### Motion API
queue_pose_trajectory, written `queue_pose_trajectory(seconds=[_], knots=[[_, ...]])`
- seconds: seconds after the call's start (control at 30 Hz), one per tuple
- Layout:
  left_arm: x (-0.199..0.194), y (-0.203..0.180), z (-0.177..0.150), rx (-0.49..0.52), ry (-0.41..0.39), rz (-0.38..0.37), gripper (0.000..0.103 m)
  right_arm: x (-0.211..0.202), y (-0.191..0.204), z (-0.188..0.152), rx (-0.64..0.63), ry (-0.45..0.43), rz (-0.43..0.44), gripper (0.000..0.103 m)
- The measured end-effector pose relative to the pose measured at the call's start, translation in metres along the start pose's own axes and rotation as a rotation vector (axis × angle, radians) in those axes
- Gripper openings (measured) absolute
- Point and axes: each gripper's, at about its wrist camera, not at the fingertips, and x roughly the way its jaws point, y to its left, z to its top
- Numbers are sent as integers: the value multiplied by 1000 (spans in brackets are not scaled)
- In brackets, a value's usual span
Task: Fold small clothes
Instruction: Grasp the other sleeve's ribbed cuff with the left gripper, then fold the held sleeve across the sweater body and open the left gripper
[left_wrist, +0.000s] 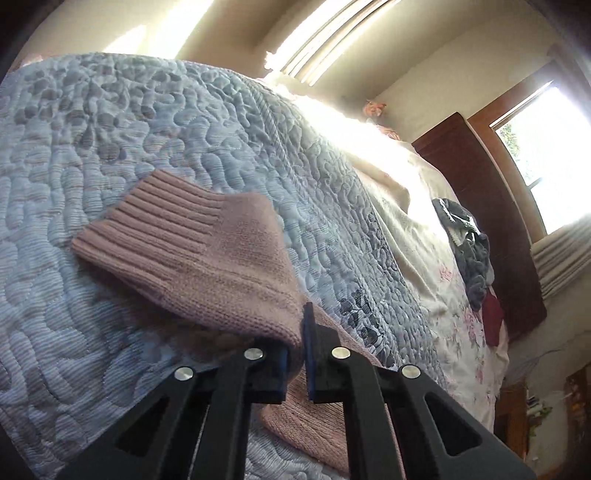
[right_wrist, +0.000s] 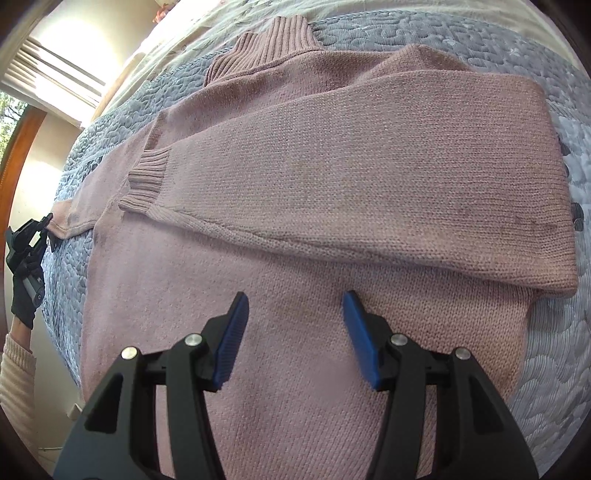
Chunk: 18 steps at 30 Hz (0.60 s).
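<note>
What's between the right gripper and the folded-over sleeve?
Only the pink sweater body: bare knit lies between the open right gripper and the folded sleeve, as the right wrist view shows.

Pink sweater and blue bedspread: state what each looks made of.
Pink sweater: looks like soft matte knitted yarn, wool or acrylic unclear; visible stitch rows and ribbed cuff and collar. Blue bedspread: quilted woven fabric, probably cotton; puffy stitched pebble pattern.

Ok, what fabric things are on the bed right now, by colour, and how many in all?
Pink: 1, the sweater, one sleeve folded across its body and the other pinched in the left gripper.
Blue: 1, the quilt under it.
Cream floral: 1, the bedspread.
Grey: 1, a crumpled garment.
Dark red: 1, a cloth.
Total: 5.
</note>
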Motion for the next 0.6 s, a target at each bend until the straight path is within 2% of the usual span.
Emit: queue_pose_trajectory(seconds=[0.13, 0.27, 0.47, 0.6], knots=[[-6, -47, -19, 76, 23, -88, 6, -4, 1, 0, 1, -5, -2, 54], [-10, -101, -53, 176, 58, -176, 6, -8, 2, -3, -7, -13, -10, 54], [-9, -179, -124, 307, 121, -290, 6, -16, -4, -7, 1, -25, -9, 54], [-2, -220, -179, 339, 177, -369, 6, -19, -7, -8, 6, -32, -5, 54]])
